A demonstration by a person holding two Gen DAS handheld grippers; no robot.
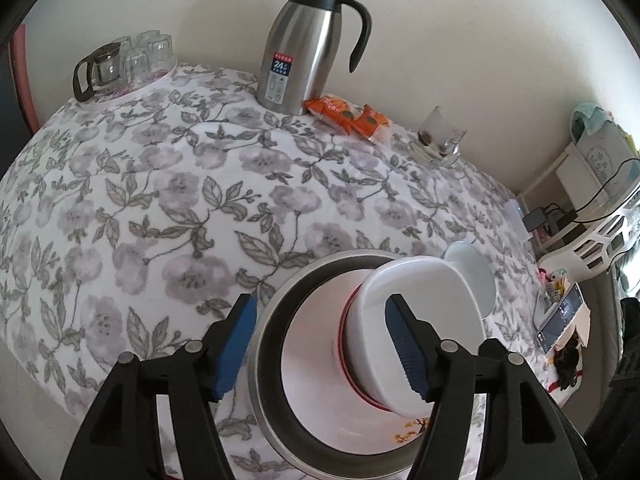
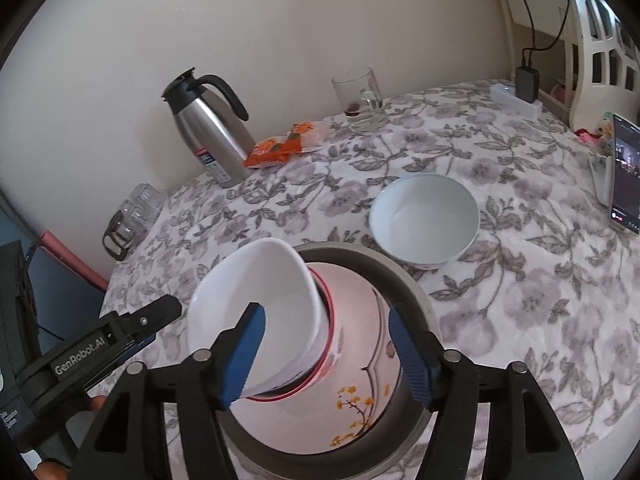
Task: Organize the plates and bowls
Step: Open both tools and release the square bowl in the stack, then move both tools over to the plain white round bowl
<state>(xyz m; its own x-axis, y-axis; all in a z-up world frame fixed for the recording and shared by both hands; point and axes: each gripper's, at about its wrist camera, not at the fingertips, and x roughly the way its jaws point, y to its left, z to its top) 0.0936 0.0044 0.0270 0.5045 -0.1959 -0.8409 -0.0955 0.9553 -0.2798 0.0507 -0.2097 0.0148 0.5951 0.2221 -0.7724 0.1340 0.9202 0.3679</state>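
Left wrist view: left gripper point(image 1: 324, 344) spreading wide, gripping nothing; red-rimmed white bowl point(image 1: 416, 328) tilting inside steel basin point(image 1: 272, 360), right pad point(image 1: 404, 344) overlapping bowl, contact unclear.

Right wrist view: right gripper point(image 2: 324, 354) standing wide, empty, over steel basin point(image 2: 416, 296); second white bowl point(image 2: 424, 220) sitting upright just beyond basin; thermos point(image 2: 212, 136) standing far behind basin.

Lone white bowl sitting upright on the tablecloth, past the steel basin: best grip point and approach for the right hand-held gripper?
Take the white bowl by its rim, from above on the near side: one finger inside, one outside. It stands upright and open, the wall is thin and flared, and nothing crowds it. The right hand-held gripper is open and nearest.
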